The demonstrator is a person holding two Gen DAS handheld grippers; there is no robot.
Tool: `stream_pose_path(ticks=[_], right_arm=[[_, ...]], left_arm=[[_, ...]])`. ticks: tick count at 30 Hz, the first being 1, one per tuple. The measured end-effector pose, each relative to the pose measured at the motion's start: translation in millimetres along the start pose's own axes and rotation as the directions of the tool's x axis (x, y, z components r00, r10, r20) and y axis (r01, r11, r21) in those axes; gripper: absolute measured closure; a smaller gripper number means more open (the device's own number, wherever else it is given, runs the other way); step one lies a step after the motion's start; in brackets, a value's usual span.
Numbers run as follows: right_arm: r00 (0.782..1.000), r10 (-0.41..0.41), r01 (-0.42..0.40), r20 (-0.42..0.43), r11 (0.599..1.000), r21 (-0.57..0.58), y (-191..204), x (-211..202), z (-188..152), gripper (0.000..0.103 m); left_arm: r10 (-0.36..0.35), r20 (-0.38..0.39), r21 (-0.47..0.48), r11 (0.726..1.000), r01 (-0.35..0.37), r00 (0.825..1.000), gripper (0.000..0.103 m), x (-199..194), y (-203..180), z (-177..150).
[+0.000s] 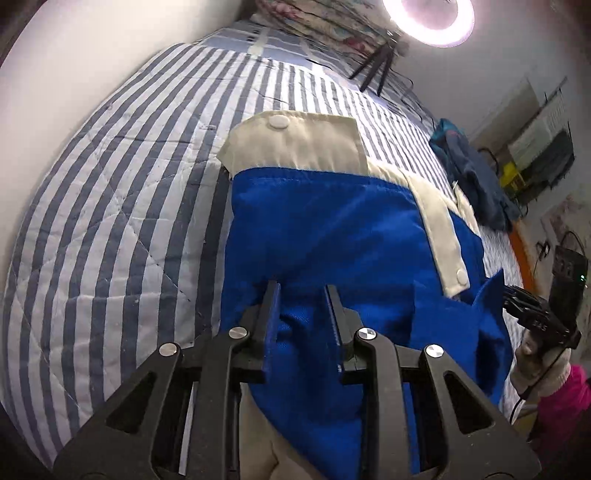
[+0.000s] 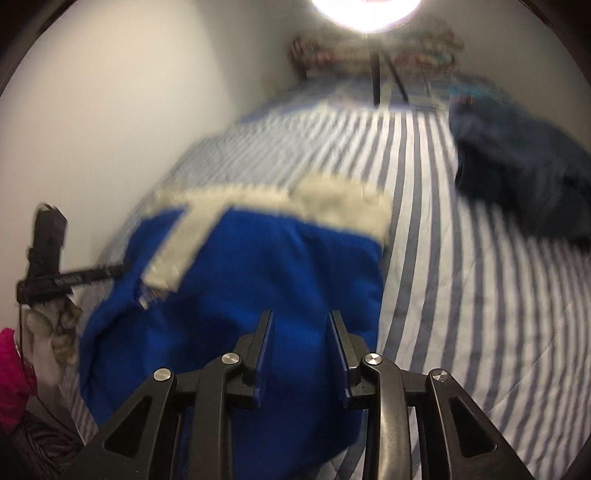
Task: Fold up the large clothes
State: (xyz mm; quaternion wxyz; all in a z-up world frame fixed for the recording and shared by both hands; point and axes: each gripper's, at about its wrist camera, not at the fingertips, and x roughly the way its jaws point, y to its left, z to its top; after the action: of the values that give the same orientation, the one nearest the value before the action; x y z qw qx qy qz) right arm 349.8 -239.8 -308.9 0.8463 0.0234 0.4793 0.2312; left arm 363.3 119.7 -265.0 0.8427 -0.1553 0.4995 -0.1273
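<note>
Ring light glaring overhead; right wrist view motion-blurred; fisheye edges dark.

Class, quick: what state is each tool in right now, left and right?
Left tool: open, jaws apart over the blue garment, gripping nothing.
Right tool: open, jaws apart over the same garment, gripping nothing.

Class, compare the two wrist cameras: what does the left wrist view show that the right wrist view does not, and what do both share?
Only the left wrist view shows the round snap button on the cream band and the right gripper at the jacket's edge. Only the right wrist view shows the left gripper from the side, by the wall. Both show the blue jacket on the striped bedspread, a dark garment and the ring light.
</note>
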Motion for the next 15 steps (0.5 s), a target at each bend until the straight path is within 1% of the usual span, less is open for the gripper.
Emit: stream_pose_path(ticks=[2,4,5,6,7,8,9,10,11,12,13,15], right_arm=[[1.000,-0.003,0.003,0.001,1.000,0.008,-0.9,0.5,-2.6,0.073],[1.000,-0.007,0.007,-0.028,1.000,0.003,-0.1,-4.8,2.9,0.073],[1.000,0.006,-0.006,-0.026,1.000,0.002,-1.1,-11.8,5.0,0.073],[0.999,0.034,-0.033,-0.011,0.999,0.004,-4.3,-21.0,5.8,0.068],[0.999,0.052,-0.052,0.007,0.999,0.010,-8.6,-29.0,5.7,0.063],[0.998,0.058,-0.059,0.027,0.998,0.017,-12.9,-35.1,4.7,0.046],[0.996,0.064,-0.066,0.070,0.997,0.030,-20.4,-44.3,3.3,0.035],[0.993,0.067,-0.071,0.095,0.997,0.040,-24.7,-48.9,1.7,0.032],[0.990,0.075,-0.084,0.117,0.994,0.068,-34.0,-53.7,0.8,0.029],[0.989,0.091,-0.102,0.119,0.990,0.096,-40.4,-53.8,0.6,0.028],[0.987,0.115,-0.131,0.116,0.982,0.135,-50.1,-52.8,-0.2,0.028],[0.980,0.170,-0.190,0.106,0.958,0.214,-67.8,-47.2,-4.1,0.028]], left_arm=[[0.002,0.000,0.003,1.000,-0.002,1.000,0.077,5.3,-6.7,0.9],[-0.019,-0.013,-0.003,1.000,0.019,1.000,0.076,-0.5,-9.5,3.1],[-0.026,-0.014,-0.008,1.000,0.026,1.000,0.075,-6.7,-7.4,4.3],[-0.036,-0.011,-0.023,0.999,0.036,0.999,0.069,-15.2,-2.1,6.0],[-0.064,-0.004,-0.052,0.997,0.064,0.998,0.050,-23.3,3.8,7.4],[-0.102,0.007,-0.092,0.991,0.103,0.995,0.031,-29.5,11.7,8.2],[-0.122,0.022,-0.125,0.984,0.124,0.992,0.026,-33.7,18.5,8.6],[-0.136,0.039,-0.161,0.977,0.141,0.990,0.024,-37.7,26.2,10.0],[-0.166,0.053,-0.209,0.962,0.173,0.985,0.024,-40.0,35.7,12.1],[-0.196,0.060,-0.252,0.946,0.205,0.979,0.024,-40.1,44.1,13.4],[-0.226,0.067,-0.310,0.921,0.236,0.972,0.024,-38.5,54.7,13.9],[-0.291,0.080,-0.419,0.858,0.297,0.953,0.024,-30.3,74.5,11.9]])
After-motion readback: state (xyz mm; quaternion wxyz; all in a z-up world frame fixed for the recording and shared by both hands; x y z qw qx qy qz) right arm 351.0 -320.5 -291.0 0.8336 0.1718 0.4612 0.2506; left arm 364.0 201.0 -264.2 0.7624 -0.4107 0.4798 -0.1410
